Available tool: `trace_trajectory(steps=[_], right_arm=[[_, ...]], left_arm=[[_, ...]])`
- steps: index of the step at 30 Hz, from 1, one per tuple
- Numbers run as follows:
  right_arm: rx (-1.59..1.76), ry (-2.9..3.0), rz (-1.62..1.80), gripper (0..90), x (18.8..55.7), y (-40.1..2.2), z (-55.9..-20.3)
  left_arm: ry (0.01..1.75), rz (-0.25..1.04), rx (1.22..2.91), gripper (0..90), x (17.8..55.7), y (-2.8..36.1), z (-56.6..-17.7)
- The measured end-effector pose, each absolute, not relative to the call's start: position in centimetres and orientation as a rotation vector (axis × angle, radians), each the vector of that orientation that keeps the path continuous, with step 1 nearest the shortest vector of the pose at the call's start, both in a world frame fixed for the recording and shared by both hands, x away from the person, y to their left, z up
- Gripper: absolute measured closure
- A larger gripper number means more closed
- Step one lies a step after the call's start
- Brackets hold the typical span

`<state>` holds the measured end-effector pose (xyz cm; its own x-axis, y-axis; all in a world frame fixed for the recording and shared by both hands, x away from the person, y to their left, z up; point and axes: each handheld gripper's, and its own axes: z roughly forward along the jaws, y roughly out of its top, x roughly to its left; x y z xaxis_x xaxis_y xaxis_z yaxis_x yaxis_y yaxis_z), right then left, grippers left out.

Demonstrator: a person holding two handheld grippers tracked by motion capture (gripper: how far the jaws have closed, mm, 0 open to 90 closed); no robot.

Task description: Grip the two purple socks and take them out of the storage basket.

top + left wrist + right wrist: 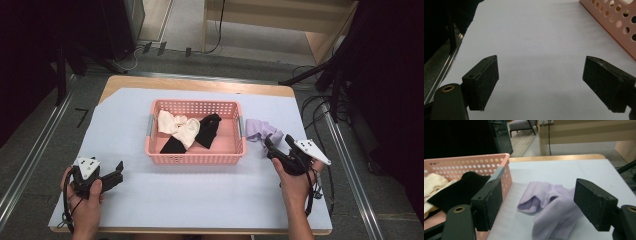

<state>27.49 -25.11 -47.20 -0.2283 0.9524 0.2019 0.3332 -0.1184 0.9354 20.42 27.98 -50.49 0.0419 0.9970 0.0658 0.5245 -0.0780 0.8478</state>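
Right hand-held gripper (537, 205): jaws spread wide and holding nothing; it is aimed at the lilac cloth, which lies in the gap just ahead, so a pickup looks likely to be the intent.
Lilac cloth (549, 206): crumpled on the bench directly in front of the right hand-held gripper, between its jaws as seen along them, not yet touched; it sits just outside the basket's near end wall.
Pink basket (192, 159): to the left of the right hand-held gripper, in the middle of the bench; it holds cream socks (176, 126) and black socks (206, 130) piled together, which suggests the lilac piece belongs in there too.
Left hand-held gripper (541, 83): jaws wide apart, empty, over bare sheet; the basket's perforated wall lies ahead and to its right. It seems parked out of the way.
Bench (190, 195): covered by a pale sheet, open between the two hand-held grippers.
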Motion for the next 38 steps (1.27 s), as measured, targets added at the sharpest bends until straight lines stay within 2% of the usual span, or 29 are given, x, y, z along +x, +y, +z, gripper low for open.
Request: trace_trajectory(steps=[2,8,25,29,38], right_arm=[[1.433,1.591,1.382,19.7,26.9,-25.2,-47.5],[1.429,1.635,1.379,18.1,25.1,-26.0,-48.5],[1.575,1.631,1.288,19.6,20.3,-31.7,-52.8],[1.573,1.585,1.271,21.9,19.4,-32.7,-52.7],[1.577,1.567,1.316,21.0,19.0,-33.0,-52.9]], left_arm=[[1.541,0.939,1.671,14.8,20.3,27.9,-50.5],[1.511,0.934,1.651,14.1,20.1,28.0,-50.5],[1.44,0.908,1.664,7.2,19.7,28.0,-50.4],[1.442,0.895,1.66,7.2,19.7,28.1,-50.4],[1.453,0.893,1.655,7.2,19.7,28.1,-50.4]])
